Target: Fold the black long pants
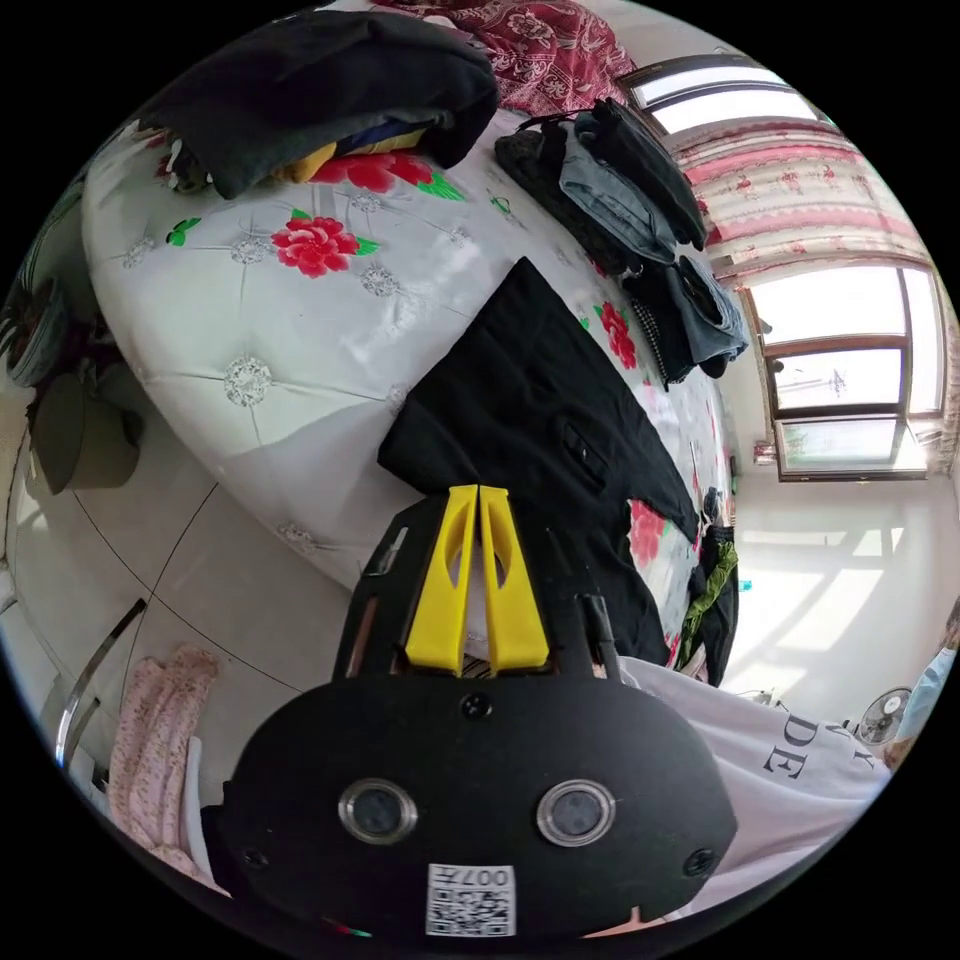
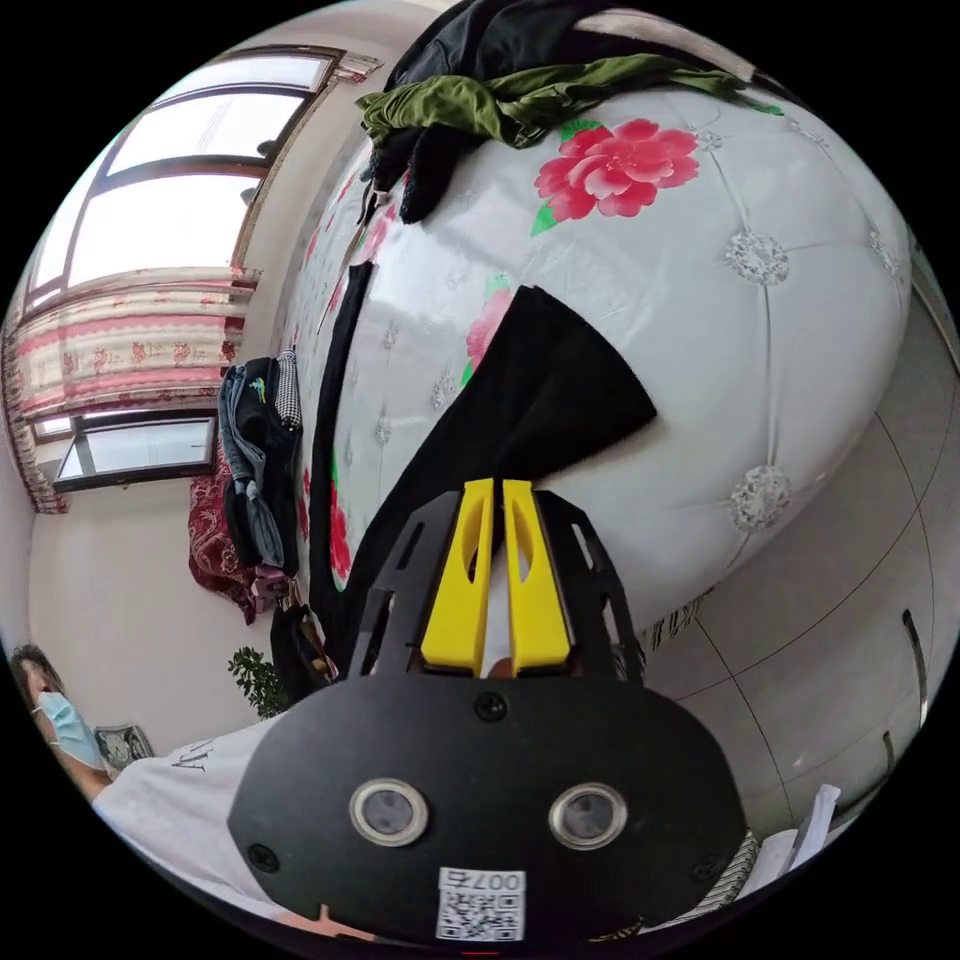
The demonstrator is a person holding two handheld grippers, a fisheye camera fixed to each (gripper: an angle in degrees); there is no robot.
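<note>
The black long pants [image 1: 540, 420] lie spread flat on the bed [image 1: 300, 330], near its edge, ready for folding; the left gripper [image 1: 478, 492] and right gripper [image 2: 498, 485] hover above them, jaws closed, empty.

We are seeing the black long pants [image 1: 540, 420] lying flat across the white flowered bed [image 1: 300, 330], a buttoned back pocket facing up. In the right gripper view, a folded end of the black long pants [image 2: 540, 390] is reaching toward the bed's edge.
</note>
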